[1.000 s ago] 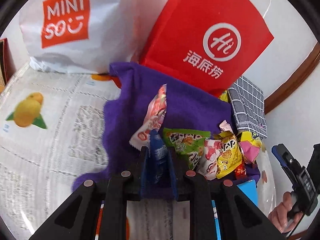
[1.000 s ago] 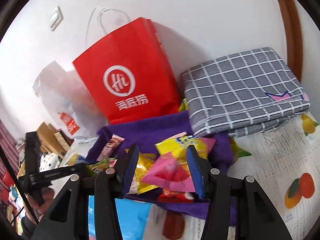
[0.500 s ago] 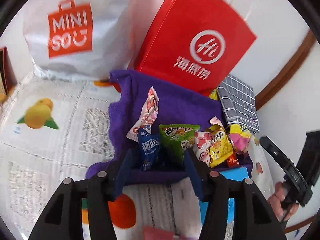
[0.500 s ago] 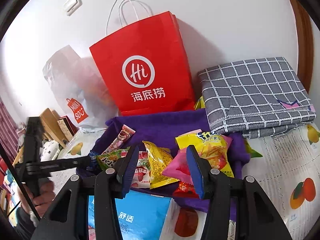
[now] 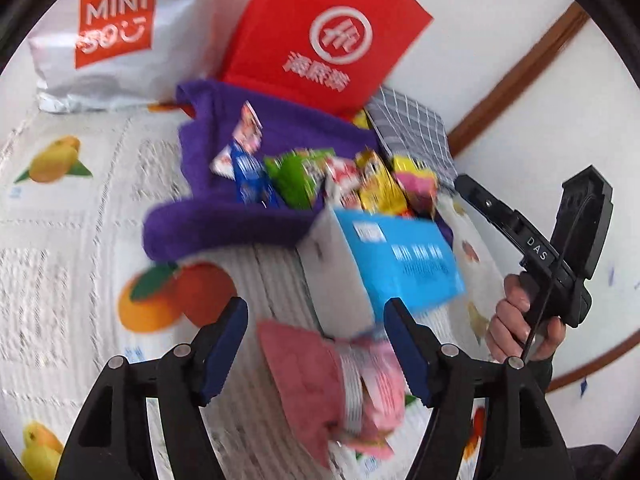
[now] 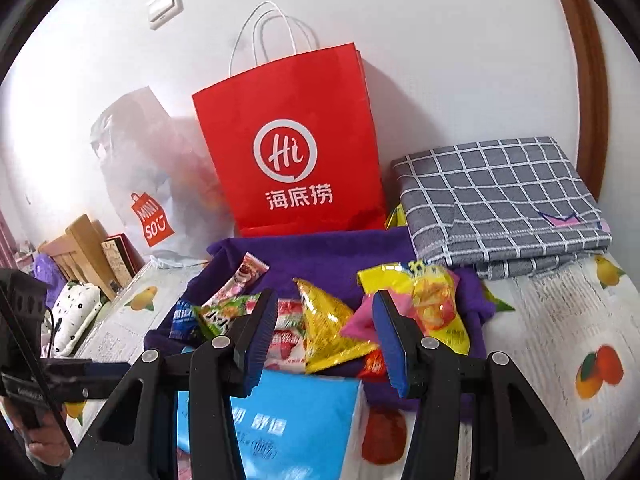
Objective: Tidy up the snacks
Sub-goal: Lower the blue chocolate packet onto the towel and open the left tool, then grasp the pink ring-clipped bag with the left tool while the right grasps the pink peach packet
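Several snack packets lie in a row on a purple cloth (image 5: 208,220) (image 6: 320,256): a small blue packet (image 5: 250,176) (image 6: 182,320), a green one (image 5: 292,176), a yellow one (image 6: 328,320) and a pink one (image 6: 360,322). My left gripper (image 5: 316,316) is drawn back from the cloth, its jaws opening with no grip on anything. A pink packet (image 5: 312,376) lies on the table under them, untouched by the pads. My right gripper (image 6: 325,336) hovers before the yellow packet with a gap between its fingers and nothing held.
A blue and white pack (image 5: 400,256) (image 6: 288,420) sits at the cloth's near edge. A red paper bag (image 6: 292,152) and a white MINISO bag (image 5: 112,32) stand against the wall. A folded grey checked cloth (image 6: 500,200) lies at the right. A hand (image 5: 516,320) holds the right gripper.
My left gripper opened, let go of the blue packet onto the purple cloth and drew back toward me. The right gripper pulled back a little, its jaws unchanged.
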### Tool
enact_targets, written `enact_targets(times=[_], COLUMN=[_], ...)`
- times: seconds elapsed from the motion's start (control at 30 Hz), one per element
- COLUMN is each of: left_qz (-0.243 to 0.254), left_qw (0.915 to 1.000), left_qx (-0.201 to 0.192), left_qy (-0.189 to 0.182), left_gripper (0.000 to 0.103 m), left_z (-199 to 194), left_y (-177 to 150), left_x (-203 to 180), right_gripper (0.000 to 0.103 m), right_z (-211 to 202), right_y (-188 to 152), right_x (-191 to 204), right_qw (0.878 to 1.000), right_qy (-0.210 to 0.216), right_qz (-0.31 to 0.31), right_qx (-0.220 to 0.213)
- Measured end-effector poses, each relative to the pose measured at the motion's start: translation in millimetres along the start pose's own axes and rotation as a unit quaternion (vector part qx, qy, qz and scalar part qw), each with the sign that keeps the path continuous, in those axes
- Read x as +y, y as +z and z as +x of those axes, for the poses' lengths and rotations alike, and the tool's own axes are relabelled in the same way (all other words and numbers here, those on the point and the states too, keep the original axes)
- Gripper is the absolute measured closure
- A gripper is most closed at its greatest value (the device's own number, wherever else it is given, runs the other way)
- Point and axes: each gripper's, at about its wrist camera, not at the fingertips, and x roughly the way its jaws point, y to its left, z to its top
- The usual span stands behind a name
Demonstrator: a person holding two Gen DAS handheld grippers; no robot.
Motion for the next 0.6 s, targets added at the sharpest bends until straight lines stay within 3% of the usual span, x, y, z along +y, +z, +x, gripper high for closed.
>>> enact_targets(times=[0.13, 0.27, 0.47, 0.6], left_qz=[0.047, 0.076, 0.081, 0.081], left_qw=[0.9984, 0.9920, 0.9919, 0.9911], left_qx=[0.025, 0.065, 0.046, 0.025], left_qy=[0.015, 0.077, 0.087, 0.103], left_gripper=[0.035, 0.038, 0.058, 0.059], left_z=[6, 23, 18, 10], left_y=[-10, -20, -20, -19], left_x=[-17, -23, -22, -22], right_gripper=[0.053, 0.053, 0.054, 0.054], right_z=[-11, -21, -43, -48], right_y=[-17, -41, -70, -90], right_x=[12, 14, 32, 42], right_qw=[1.000, 0.999, 0.998, 0.994], right_qy=[0.013, 0.039, 0.006, 0.010], right_qz=[-0.007, 0.022, 0.012, 0.017], right_qx=[0.006, 0.020, 0.054, 0.108])
